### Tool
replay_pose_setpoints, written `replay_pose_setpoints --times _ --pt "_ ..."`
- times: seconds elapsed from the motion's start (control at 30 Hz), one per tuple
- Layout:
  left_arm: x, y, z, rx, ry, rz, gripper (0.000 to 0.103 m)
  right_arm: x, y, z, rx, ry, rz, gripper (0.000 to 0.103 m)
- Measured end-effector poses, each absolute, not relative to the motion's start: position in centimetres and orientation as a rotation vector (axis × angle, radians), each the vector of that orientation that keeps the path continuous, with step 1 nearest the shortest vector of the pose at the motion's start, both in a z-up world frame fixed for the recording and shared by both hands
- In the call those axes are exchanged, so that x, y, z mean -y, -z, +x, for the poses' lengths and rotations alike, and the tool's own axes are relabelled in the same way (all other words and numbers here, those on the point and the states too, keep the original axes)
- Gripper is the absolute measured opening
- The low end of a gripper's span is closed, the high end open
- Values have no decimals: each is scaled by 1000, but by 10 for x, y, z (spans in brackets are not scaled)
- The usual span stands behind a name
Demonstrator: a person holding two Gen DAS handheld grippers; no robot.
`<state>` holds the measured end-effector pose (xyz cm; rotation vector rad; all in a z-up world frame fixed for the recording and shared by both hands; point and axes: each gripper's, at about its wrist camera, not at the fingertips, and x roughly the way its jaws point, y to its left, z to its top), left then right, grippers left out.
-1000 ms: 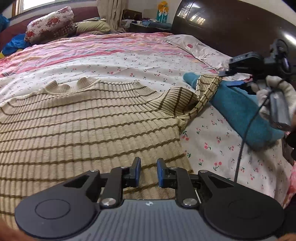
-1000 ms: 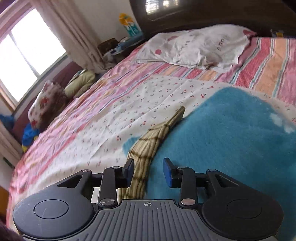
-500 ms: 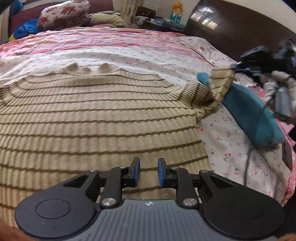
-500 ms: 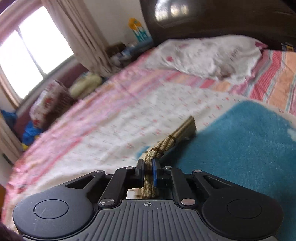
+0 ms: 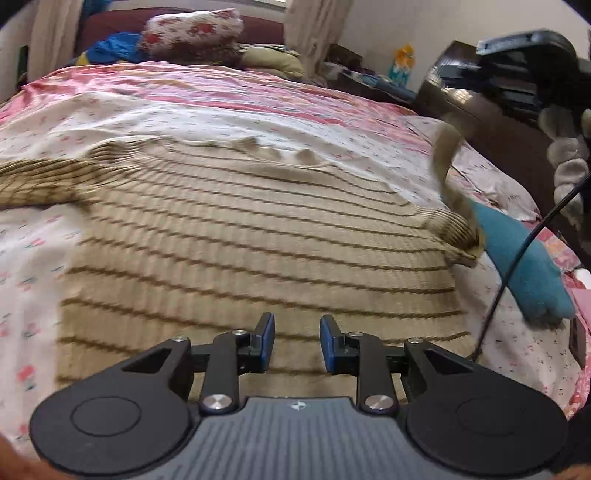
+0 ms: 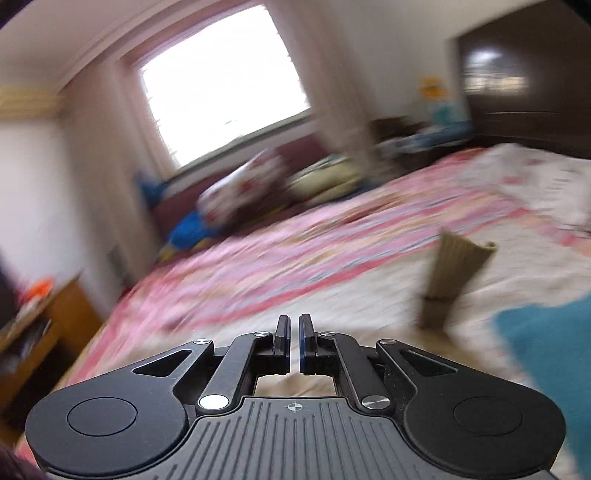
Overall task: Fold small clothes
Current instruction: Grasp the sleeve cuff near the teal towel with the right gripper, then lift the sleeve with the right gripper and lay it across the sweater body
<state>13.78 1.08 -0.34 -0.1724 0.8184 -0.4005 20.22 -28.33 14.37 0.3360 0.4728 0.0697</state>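
Note:
A beige sweater with brown stripes [image 5: 236, 236] lies flat on the bed. My left gripper [image 5: 297, 341] is open just above its lower hem, holding nothing. The sweater's right sleeve [image 5: 448, 162] stands lifted in the air at the right, below my right gripper's body [image 5: 524, 70]. In the right wrist view the sleeve's cuff end [image 6: 452, 280] hangs blurred to the right of my right gripper [image 6: 291, 341]. The jaws are nearly closed with nothing visible between them. I cannot tell whether the sleeve is still caught.
A teal garment [image 5: 521, 258] lies right of the sweater and also shows in the right wrist view [image 6: 546, 369]. A dark headboard [image 5: 491, 122] stands at the right. Pillows [image 5: 192, 33] lie at the far end. A wooden side table [image 6: 44, 325] stands left of the bed.
My right gripper closed on the sleeve, then swung up and left, lifting the sleeve off the teal garment. My left gripper moved left along the hem and stayed open.

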Motion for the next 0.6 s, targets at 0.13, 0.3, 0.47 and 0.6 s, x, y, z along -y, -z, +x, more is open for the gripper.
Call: replay_pose_setpoints --times 0.13,0.3,0.47,0.6 --pt "-39 8 129 -796 373 -181 33 236 -133 199 -512 -170 283 2" --pt "-54 24 139 -816 374 -237 33 272 -109 190 -574 13 221 12" --pt "-49 29 144 -825 399 -220 33 320 -88 196 -658 177 107 14" --pt "-46 31 146 -827 400 -217 33 332 -64 219 -716 223 69 21"
